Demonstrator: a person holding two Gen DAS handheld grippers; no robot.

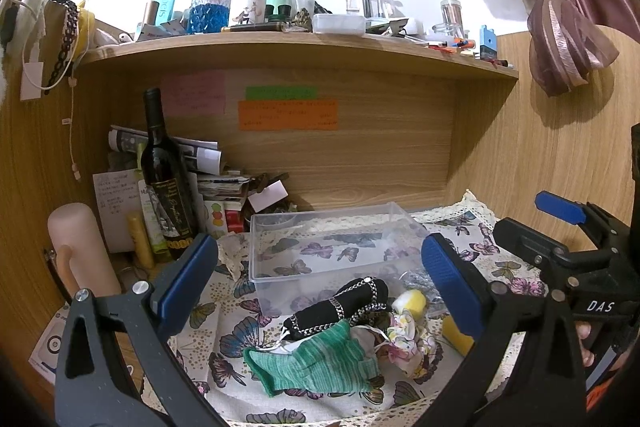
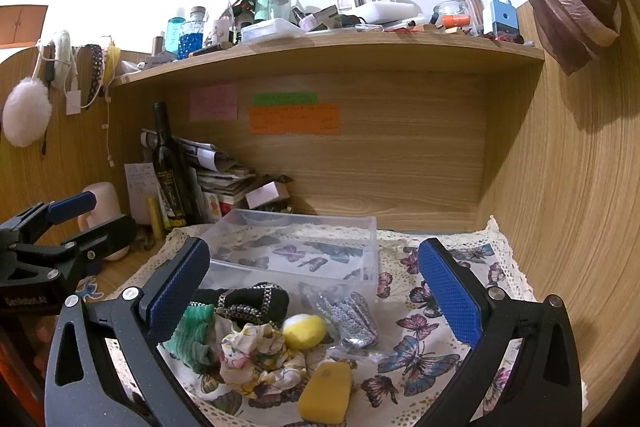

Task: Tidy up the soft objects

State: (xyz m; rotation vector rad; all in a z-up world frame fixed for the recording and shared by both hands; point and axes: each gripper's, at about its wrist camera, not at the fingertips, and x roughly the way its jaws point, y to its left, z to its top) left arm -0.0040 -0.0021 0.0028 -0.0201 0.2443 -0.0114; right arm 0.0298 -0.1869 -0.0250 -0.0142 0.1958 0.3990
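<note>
Both grippers, left gripper (image 1: 320, 287) and right gripper (image 2: 316, 291), are being held wide open and empty above the soft pile, green cloth (image 1: 316, 363), floral scrunchie (image 2: 260, 359), yellow sponge (image 2: 326, 391), lying just before the empty clear bin (image 2: 296, 247), presumably for sorting in.

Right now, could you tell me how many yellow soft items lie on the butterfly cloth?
2: a round yellow puff beside the floral scrunchie, and a yellow sponge nearer the camera. Others may hide under the pile.

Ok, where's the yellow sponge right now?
The yellow sponge lies on the butterfly cloth nearest the camera in the right wrist view, beside the floral scrunchie.
</note>
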